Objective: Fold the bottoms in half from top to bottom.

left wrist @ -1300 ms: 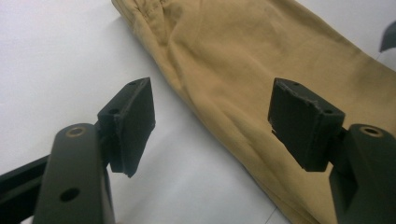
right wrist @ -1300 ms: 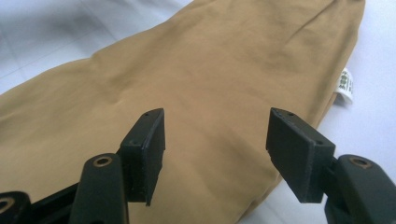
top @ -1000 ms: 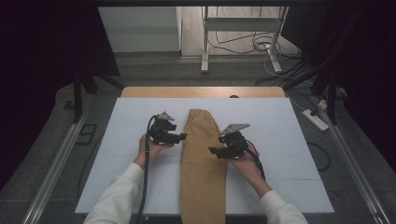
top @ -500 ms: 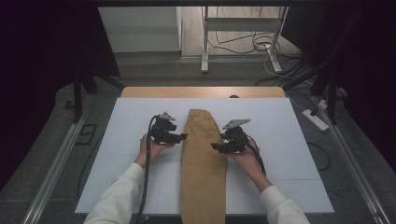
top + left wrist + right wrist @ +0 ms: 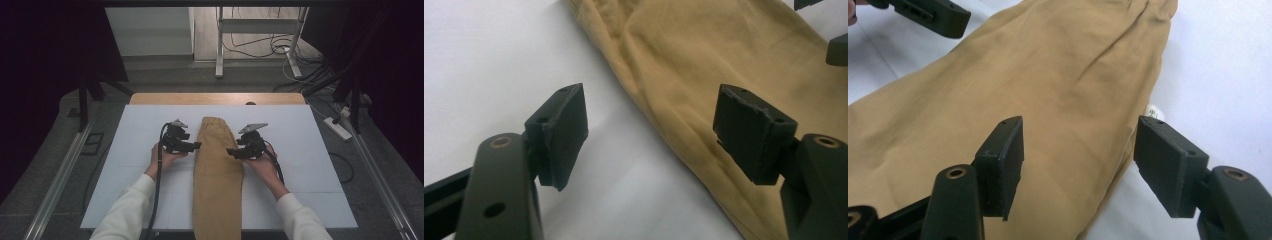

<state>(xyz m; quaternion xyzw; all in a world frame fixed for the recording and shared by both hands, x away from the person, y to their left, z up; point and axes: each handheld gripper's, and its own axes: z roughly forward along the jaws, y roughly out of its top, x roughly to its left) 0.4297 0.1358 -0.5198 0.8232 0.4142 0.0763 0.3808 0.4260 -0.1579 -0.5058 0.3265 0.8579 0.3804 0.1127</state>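
Observation:
Tan folded trousers (image 5: 217, 170) lie lengthwise down the middle of the white board (image 5: 125, 150), waist end far from me. My left gripper (image 5: 197, 145) hovers at their left edge, pointing inward. In the left gripper view its jaws stand open (image 5: 651, 117) astride the cloth's edge (image 5: 724, 55), and the pads (image 5: 566, 122) touch nothing. My right gripper (image 5: 231, 151) faces it from the right edge. In the right gripper view it is open (image 5: 1080, 150) over the cloth's border (image 5: 1048, 75), one pad (image 5: 1168, 160) above bare board. The left gripper (image 5: 933, 15) shows beyond.
A small white tag (image 5: 1153, 110) peeks out at the trousers' right edge. The board rests on a wooden table (image 5: 215, 98) with metal rails at both sides (image 5: 55, 185). Cables and a power strip (image 5: 337, 128) lie on the floor to the right.
My right gripper has slid a little farther up the trousers' right edge, away from me. The left gripper has stayed put. Both sets of jaws look the same.

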